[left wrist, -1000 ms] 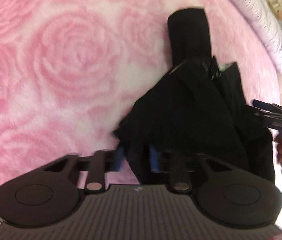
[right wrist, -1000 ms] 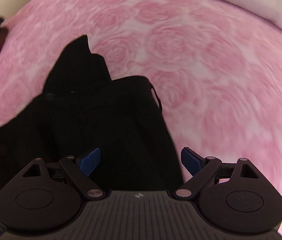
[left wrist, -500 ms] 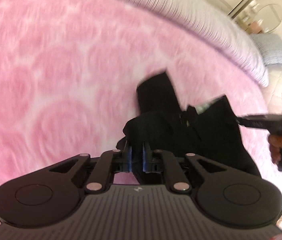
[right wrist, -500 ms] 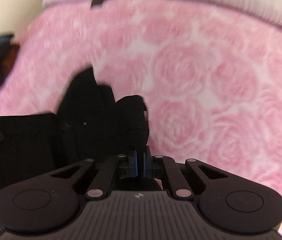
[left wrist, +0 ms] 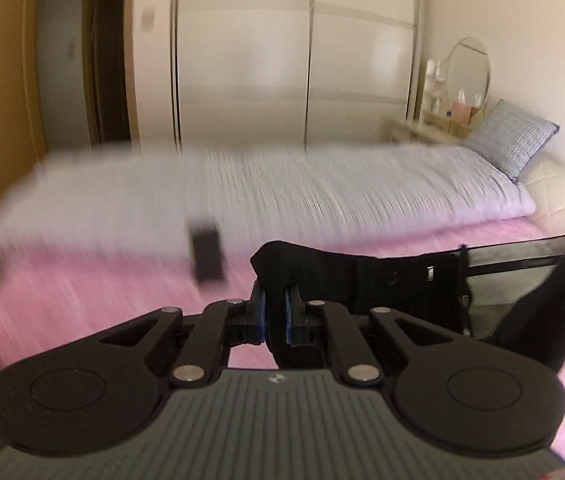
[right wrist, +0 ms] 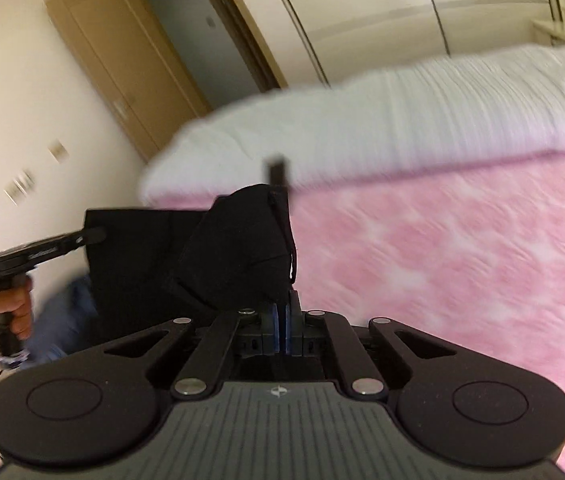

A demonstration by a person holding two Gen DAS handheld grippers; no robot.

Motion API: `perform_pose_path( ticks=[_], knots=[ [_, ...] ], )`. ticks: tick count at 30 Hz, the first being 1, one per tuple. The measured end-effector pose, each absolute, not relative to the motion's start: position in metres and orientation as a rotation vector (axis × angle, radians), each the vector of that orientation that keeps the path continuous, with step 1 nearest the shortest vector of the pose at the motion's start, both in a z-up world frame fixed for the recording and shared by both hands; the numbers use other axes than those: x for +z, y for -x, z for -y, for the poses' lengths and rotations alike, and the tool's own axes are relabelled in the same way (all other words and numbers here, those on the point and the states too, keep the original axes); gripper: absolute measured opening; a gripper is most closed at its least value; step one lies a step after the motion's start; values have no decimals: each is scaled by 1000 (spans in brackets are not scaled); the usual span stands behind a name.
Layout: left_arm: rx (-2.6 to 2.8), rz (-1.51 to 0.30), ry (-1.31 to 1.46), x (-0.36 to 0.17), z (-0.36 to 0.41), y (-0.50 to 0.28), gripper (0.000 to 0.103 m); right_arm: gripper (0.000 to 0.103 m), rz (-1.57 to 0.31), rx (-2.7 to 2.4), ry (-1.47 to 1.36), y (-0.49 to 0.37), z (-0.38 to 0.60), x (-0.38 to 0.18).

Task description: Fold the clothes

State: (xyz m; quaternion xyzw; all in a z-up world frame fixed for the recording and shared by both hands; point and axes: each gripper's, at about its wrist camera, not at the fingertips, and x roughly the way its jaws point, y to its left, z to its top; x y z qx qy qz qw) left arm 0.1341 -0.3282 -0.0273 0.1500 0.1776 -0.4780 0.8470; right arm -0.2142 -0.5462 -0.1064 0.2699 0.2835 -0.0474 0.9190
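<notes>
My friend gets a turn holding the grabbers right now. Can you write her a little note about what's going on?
Left gripper: shut on the black garment, a thick bunch of cloth between its blue pads.
Right gripper: shut on the same garment's other edge.
The garment hangs stretched between the two grippers, lifted above the pink rose blanket.
A small dark object lies near the edge of the white duvet; too blurred to identify.
Done: both edges gripped and raised.
Left: lay it flat on the blanket and make the folds; none made yet.
</notes>
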Motion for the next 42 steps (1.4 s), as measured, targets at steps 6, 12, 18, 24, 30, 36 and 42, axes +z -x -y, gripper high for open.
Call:
perform_pose_path(
  ticks=[6, 12, 18, 24, 30, 36, 42],
  knots=[
    [-979, -9, -426, 114, 314, -124, 7, 3, -324, -6, -636, 198, 500, -27],
    [-1016, 255, -462, 206, 348, -82, 7, 3, -112, 58, -630, 216, 481, 41],
    [-1306, 302, -484, 189, 472, -5, 7, 3, -25, -161, -651, 296, 523, 47],
    [-1690, 99, -547, 73, 651, 123, 7, 3, -95, -540, -772, 412, 595, -19],
    [-1876, -203, -753, -97, 819, 267, 7, 4, -213, -859, -988, 518, 704, -139],
    [-1971, -298, -904, -217, 910, 380, 6, 3, -321, -1002, -1166, 601, 805, -251],
    [-1993, -363, -989, -289, 969, 445, 7, 3, -384, -1049, -1170, 657, 856, -308]
  ],
)
